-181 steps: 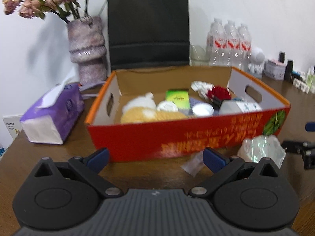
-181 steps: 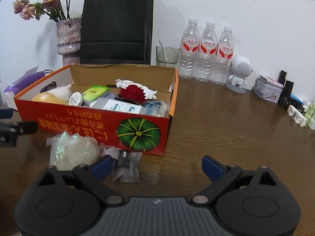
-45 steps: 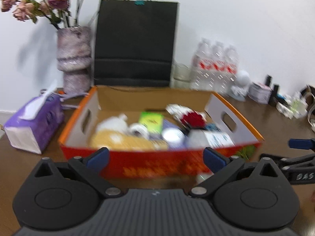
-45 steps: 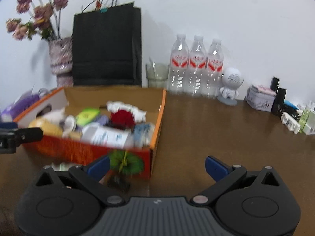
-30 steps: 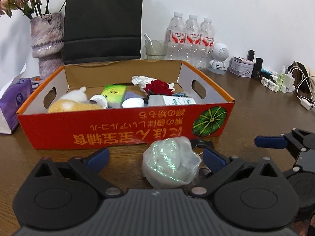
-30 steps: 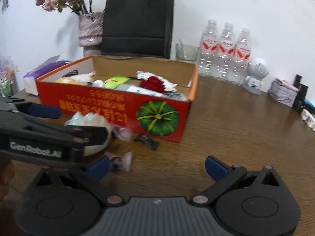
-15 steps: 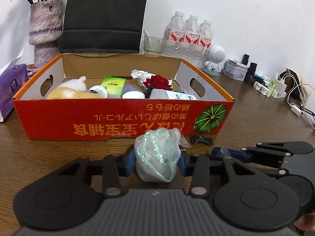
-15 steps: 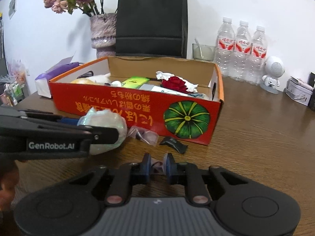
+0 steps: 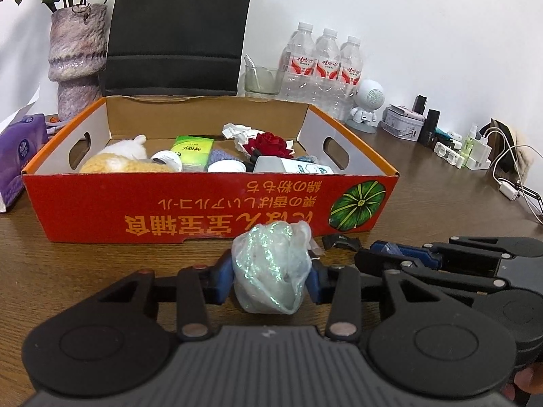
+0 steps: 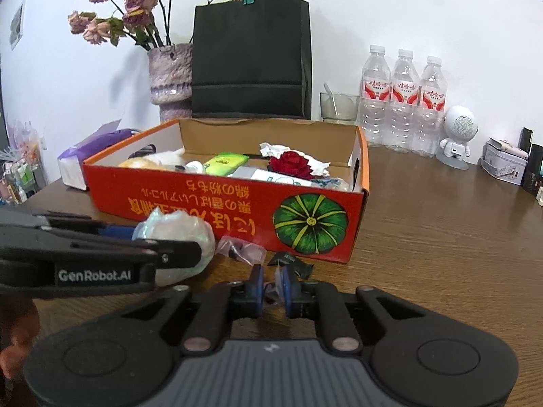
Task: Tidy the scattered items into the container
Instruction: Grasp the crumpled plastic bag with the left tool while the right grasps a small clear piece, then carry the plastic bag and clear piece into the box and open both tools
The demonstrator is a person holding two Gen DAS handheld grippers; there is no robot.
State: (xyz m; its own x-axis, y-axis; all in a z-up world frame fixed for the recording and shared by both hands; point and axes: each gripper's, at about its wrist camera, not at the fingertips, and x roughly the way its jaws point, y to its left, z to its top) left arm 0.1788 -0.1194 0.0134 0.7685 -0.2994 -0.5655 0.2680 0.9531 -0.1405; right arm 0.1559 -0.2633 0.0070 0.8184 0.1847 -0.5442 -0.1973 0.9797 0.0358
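Now both tools have closed where a second ago they stood wide open. The left tool (image 9: 270, 279) has pinched the crumpled plastic bag (image 9: 273, 268) between its blue pads, and the right tool (image 10: 269, 286) has shut on a small clear wrapper (image 10: 270, 288), of which only a sliver shows between its pads. By my reading, two of the loose items have passed from lying about to being held, so the next thing is a lift over the near wall of the red cardboard box (image 9: 210, 203).

In the left wrist view the bag sits dead centre between the pads, bulging out at 12 o'clock toward the box front, with its base seemingly on the desk (image 9: 85, 271). The box lies just beyond at 12 o'clock, already well filled. The right tool reaches in from 3 o'clock, its tips near the bag.

In the right wrist view two loose bits remain on the desk: a clear packet (image 10: 241, 249) at 11 o'clock of the pads, against the box front, and a small black piece (image 10: 288, 261) at 12 o'clock just beyond the tips. The bag lies at 10 o'clock behind the left tool's finger.
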